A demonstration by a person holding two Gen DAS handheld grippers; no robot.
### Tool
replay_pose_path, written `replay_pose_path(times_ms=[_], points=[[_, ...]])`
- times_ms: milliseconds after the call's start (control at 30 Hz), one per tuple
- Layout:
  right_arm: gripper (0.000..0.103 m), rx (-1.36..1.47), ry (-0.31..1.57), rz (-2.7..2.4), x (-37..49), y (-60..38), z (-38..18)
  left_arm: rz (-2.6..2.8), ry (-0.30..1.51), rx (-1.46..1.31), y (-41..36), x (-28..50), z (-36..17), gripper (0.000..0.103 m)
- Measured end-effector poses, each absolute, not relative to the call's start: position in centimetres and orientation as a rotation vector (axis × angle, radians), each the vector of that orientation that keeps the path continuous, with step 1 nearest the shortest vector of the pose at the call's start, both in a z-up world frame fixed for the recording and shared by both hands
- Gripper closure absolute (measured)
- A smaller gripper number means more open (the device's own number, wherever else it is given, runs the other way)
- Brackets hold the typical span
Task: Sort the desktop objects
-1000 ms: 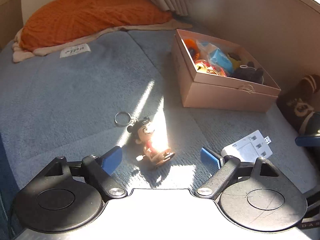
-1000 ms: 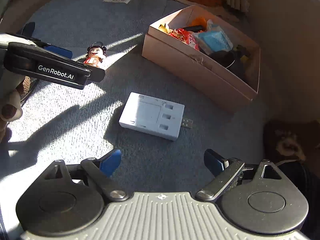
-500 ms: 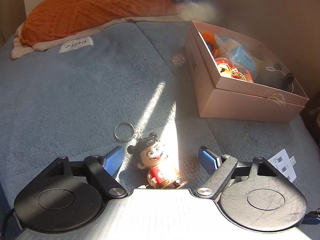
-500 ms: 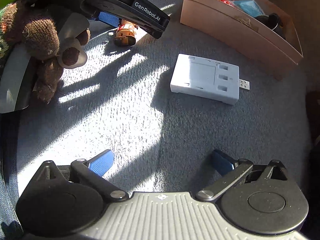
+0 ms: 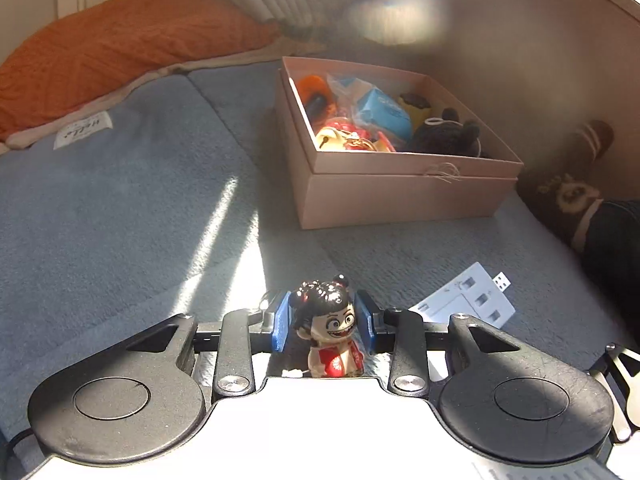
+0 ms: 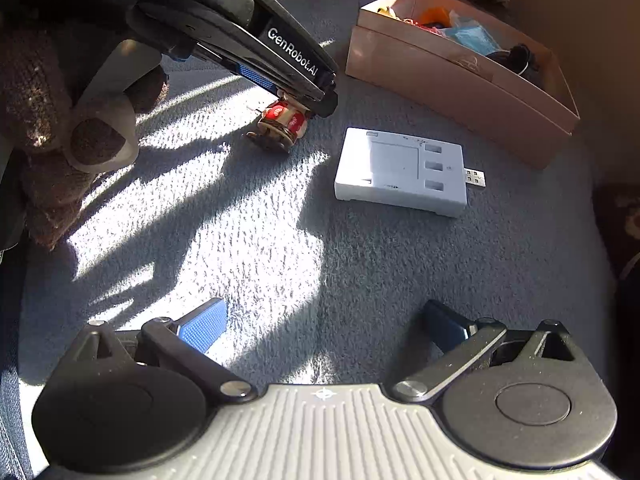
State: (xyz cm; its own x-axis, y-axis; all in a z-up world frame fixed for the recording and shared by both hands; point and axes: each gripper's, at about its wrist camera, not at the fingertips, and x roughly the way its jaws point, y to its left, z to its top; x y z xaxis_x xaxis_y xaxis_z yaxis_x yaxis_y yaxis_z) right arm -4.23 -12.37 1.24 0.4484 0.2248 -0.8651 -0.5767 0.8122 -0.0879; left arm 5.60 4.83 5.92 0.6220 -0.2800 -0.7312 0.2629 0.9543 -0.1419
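Fingers of left gripper (image 5: 325,325) now clamp doll (image 5: 329,326) (previously spread); right gripper (image 6: 320,330) spread.

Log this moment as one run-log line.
left gripper: shut on doll keychain | right gripper: open, idle | USB hub: on blanket | box: part-filled

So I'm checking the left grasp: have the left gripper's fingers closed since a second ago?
Yes. The left gripper has closed on the doll keychain; against the pink box, it barely advanced.

Left gripper (image 5: 323,326): blue pads closed in on the figurine (image 5: 330,328) head, held low over the surface. Right gripper (image 6: 320,326): jaws spread wide, holding nothing, hovering
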Motion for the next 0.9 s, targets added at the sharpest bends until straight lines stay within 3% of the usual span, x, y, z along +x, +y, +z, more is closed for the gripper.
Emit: replay_pose_path(times_ms=[100, 367, 633, 767, 900], points=[[0.0, -0.403, 0.995, 0.512, -4.2, -12.4, 1.4, -0.342, 0.843, -0.006, 4.1, 5.3, 5.9, 0.061], [0.0, -0.418, 1.023, 0.513, -3.6, -12.1, 1.6, -0.344, 0.895, -0.036, 5.6, 4.3, 6.1, 0.022], [0.0, -0.511, 0.936, 0.547, -4.9, -11.9, 1.5, -0.27, 0.919, -0.027, 6.8, 3.9, 5.2, 0.02], [0.0, -0.528, 0.912, 0.566, -4.2, -11.4, 2.6, -0.18, 0.885, 0.007, 7.4, 4.1, 5.1, 0.01], [0.0, -0.458, 0.788, 0.439, -3.6, -12.1, 4.9, -0.135, 0.873, -0.024, 8.4, 4.3, 5.3, 0.008]])
